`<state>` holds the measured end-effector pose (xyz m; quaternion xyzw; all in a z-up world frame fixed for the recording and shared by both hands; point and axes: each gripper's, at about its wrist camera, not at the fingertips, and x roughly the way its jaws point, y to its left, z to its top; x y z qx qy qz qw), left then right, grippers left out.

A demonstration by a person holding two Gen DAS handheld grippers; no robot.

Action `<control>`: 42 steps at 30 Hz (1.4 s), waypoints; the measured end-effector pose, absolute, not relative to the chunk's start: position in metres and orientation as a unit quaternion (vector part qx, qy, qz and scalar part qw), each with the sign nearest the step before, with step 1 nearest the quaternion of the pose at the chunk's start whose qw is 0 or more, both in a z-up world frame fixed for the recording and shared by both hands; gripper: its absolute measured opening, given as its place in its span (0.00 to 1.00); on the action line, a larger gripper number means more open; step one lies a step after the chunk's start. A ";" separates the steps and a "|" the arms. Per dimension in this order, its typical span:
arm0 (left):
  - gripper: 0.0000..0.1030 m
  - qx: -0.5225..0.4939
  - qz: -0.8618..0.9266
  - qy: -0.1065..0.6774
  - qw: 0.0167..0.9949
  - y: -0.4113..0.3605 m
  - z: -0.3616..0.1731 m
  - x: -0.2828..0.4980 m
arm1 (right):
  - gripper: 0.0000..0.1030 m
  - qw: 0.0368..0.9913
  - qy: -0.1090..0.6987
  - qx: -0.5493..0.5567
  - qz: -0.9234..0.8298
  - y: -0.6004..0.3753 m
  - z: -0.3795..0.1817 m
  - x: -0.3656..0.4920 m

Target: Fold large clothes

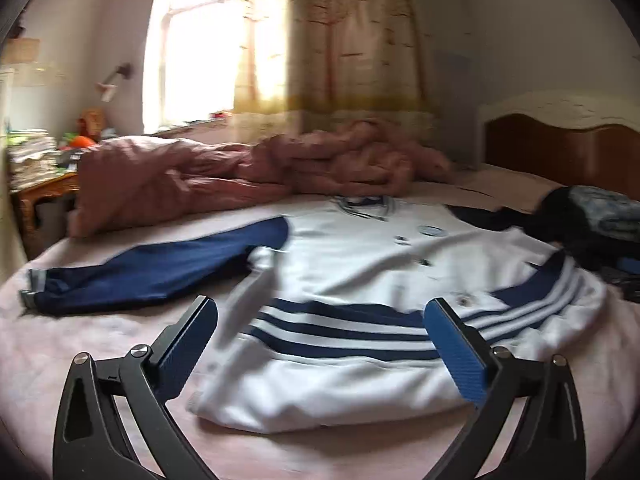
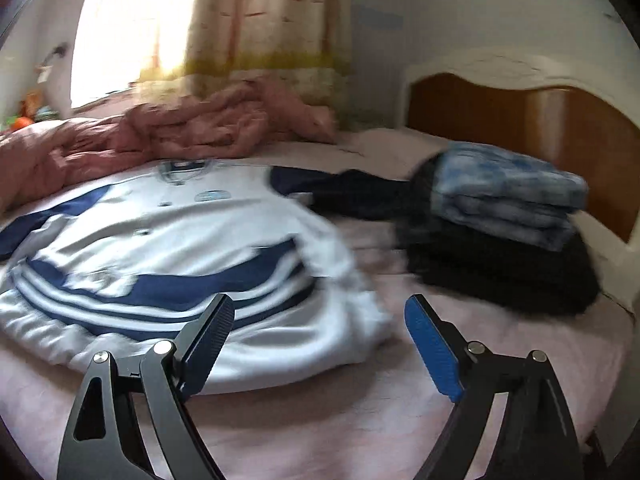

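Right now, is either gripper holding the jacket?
No. Both the left gripper and the right gripper are open and empty above the white and blue jacket, which lies flat on the bed.

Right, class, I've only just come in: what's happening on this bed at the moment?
A person with a gripper in each hand is about to fold a white and navy jacket spread flat on the pink bed sheet. The left gripper and right gripper both hang open near the hem, holding nothing. One navy sleeve lies stretched out sideways. A stack of folded clothes sits by the headboard, and a crumpled pink quilt lies behind.
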<state>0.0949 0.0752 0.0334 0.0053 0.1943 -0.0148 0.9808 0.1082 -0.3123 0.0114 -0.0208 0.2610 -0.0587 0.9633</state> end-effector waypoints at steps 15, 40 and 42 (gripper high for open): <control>0.95 0.162 -0.130 0.361 0.909 0.001 -0.028 0.117 | 0.88 0.922 0.322 -0.188 0.100 -0.208 -0.026 0.099; 0.26 0.061 0.026 0.385 0.920 0.069 -0.037 0.157 | 0.51 0.919 0.383 -0.072 -0.055 -0.276 -0.040 0.161; 0.21 0.070 0.027 0.370 0.926 0.066 -0.030 0.151 | 0.29 0.923 0.379 -0.052 -0.042 -0.282 -0.039 0.159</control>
